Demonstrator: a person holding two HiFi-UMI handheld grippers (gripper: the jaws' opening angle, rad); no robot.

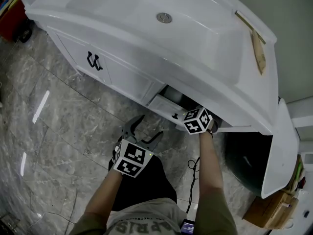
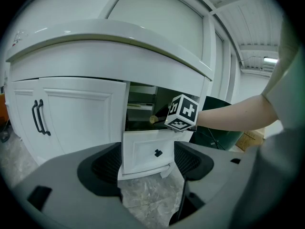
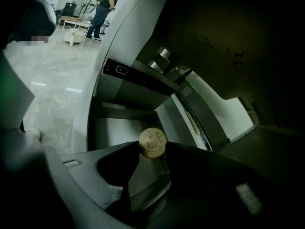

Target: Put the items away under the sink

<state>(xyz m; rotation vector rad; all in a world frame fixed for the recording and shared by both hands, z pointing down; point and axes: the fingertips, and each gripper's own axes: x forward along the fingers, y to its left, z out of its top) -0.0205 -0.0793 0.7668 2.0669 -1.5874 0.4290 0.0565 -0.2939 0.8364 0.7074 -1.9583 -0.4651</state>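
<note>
Under the white sink vanity (image 1: pixel 146 38) a drawer (image 1: pixel 168 106) stands pulled out, its front with a small black knob (image 2: pixel 157 152). My right gripper (image 1: pixel 198 120) reaches into the dark opening above the drawer, its jaws hidden in the head view. In the right gripper view, the right gripper (image 3: pixel 152 149) is shut on a tan round-ended item (image 3: pixel 152 142), which also shows as a tan item end (image 2: pixel 153 119) from outside. My left gripper (image 1: pixel 150 126) hangs open and empty over the floor in front of the drawer; the left gripper (image 2: pixel 147 161) frames the drawer front.
Left of the drawer are shut cabinet doors with black handles (image 1: pixel 94 61). At the right a white door (image 1: pixel 281 151) stands open beside a dark green round object (image 1: pixel 247 160) and a cardboard box (image 1: pixel 271 210). A wooden piece (image 1: pixel 258 53) lies on the sink top. A person (image 3: pixel 106 4) stands far off.
</note>
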